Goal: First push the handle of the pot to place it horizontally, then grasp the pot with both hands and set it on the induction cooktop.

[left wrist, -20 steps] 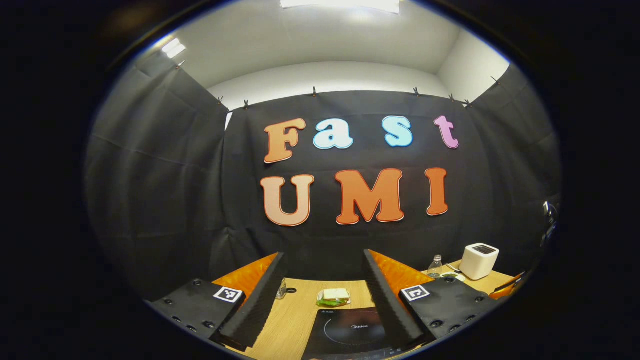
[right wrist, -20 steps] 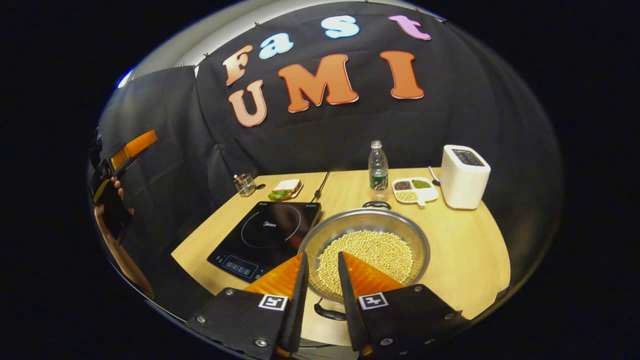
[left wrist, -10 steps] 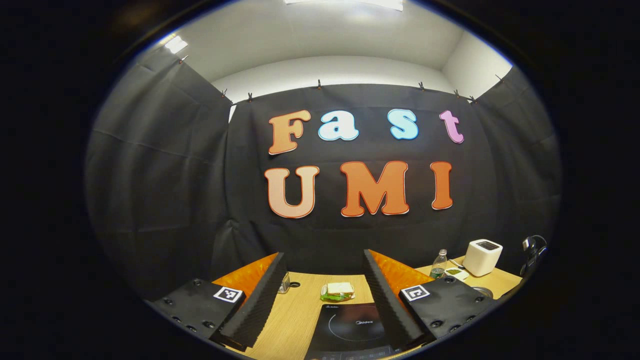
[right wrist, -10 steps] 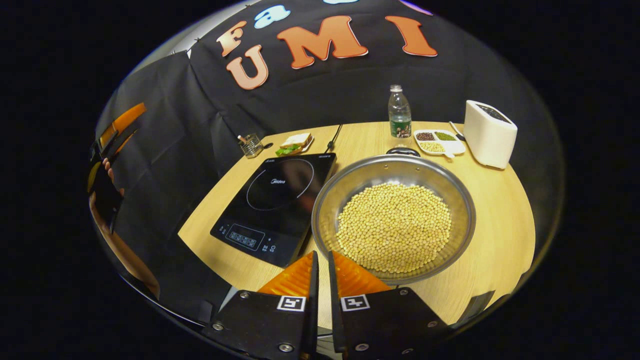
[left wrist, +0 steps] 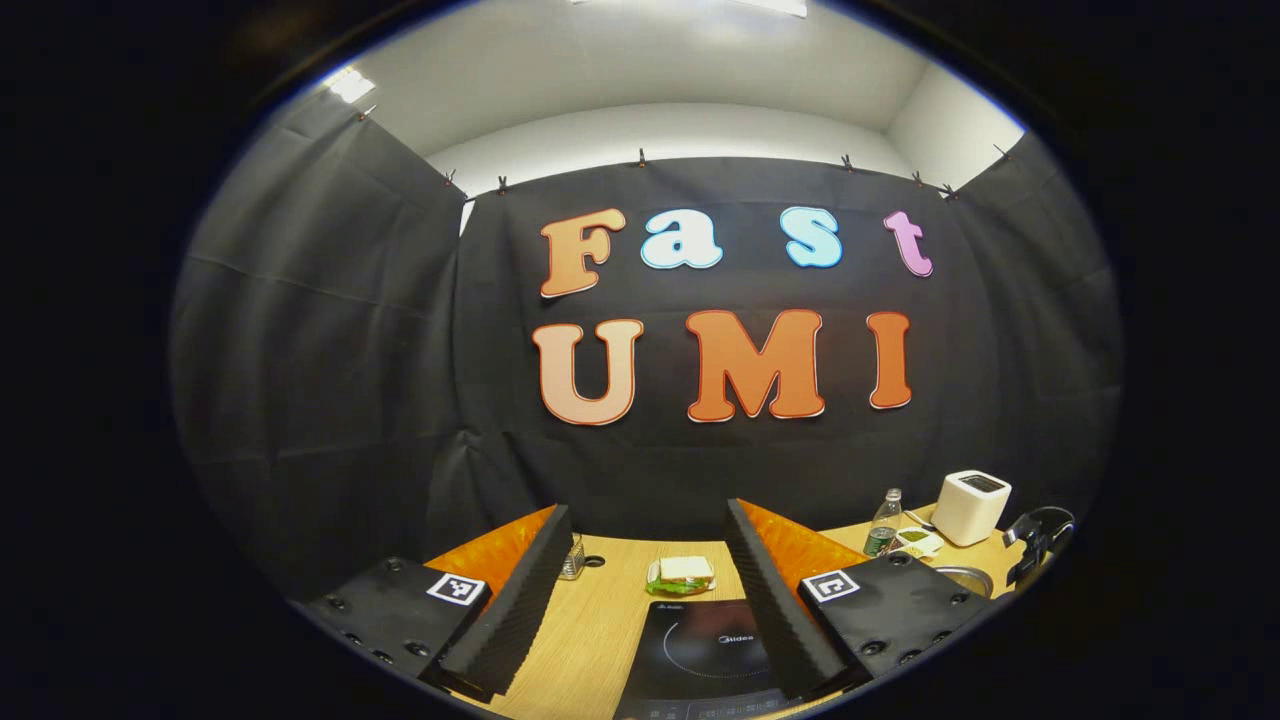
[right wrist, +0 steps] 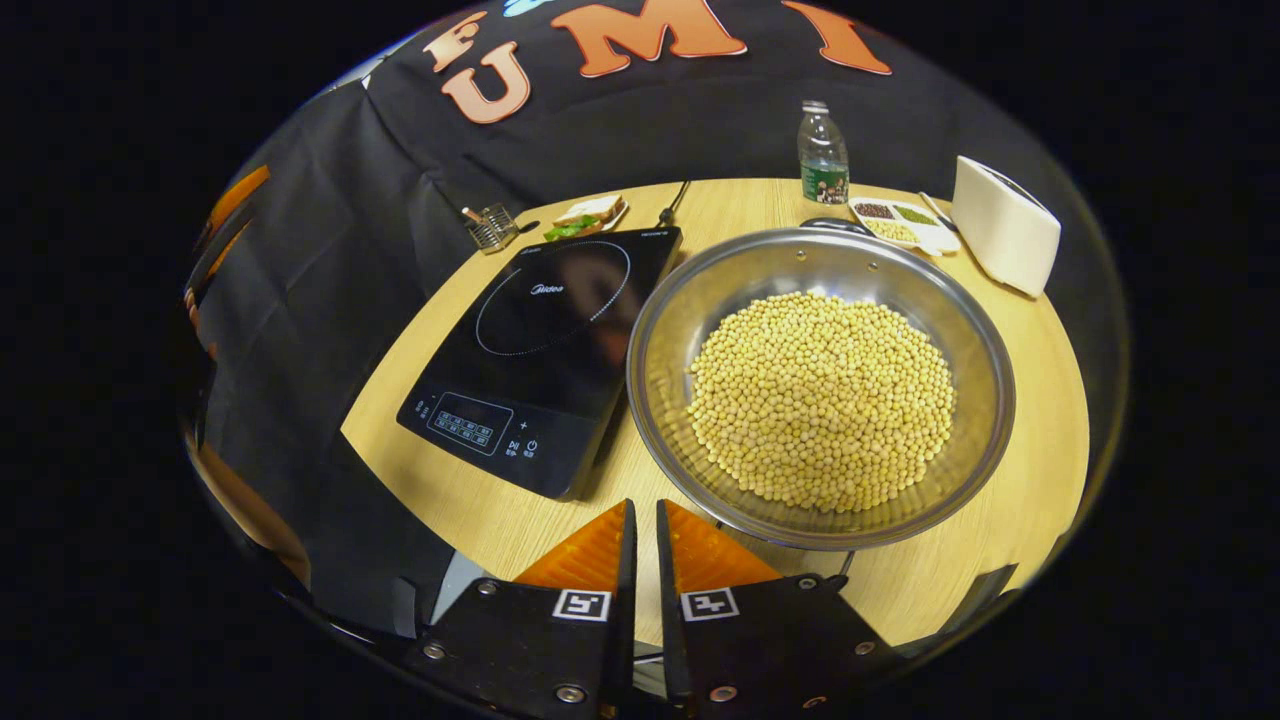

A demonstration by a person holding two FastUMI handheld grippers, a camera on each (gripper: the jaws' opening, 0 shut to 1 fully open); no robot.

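In the left gripper view, a black-draped booth backs a pale wooden table (left wrist: 600, 620), and the left gripper (left wrist: 640, 590) hangs spread wide and empty above the flat black glass induction cooktop (left wrist: 705, 655). In the right gripper view, the right gripper (right wrist: 640, 530) is pinched nearly closed on nothing, just beside the near rim of the wide shallow steel pot (right wrist: 820, 385), which sits on the table touching the cooktop's right edge. Heaped with pale soybeans (right wrist: 820, 400), the pot is likely heavy, slick and spill-prone, best taken level by its far black loop handle (right wrist: 830, 224) and the near one, largely hidden.

Seen in the right gripper view: on the worktop (right wrist: 480, 515), pot (right wrist: 820, 385) just right of induction cooktop (right wrist: 545, 350), rims nearly touching. In the pot, beans (right wrist: 820, 400). Behind the cooktop, sandwich (right wrist: 588, 214), with small rack (right wrist: 487, 228) to its left. Behind the pot, bottle (right wrist: 823, 155), divided dish (right wrist: 903, 222) to its right, toaster (right wrist: 1005, 223) farther right. Right claw (right wrist: 640, 520) at the near worktop edge, before the gap between cooktop and pot.
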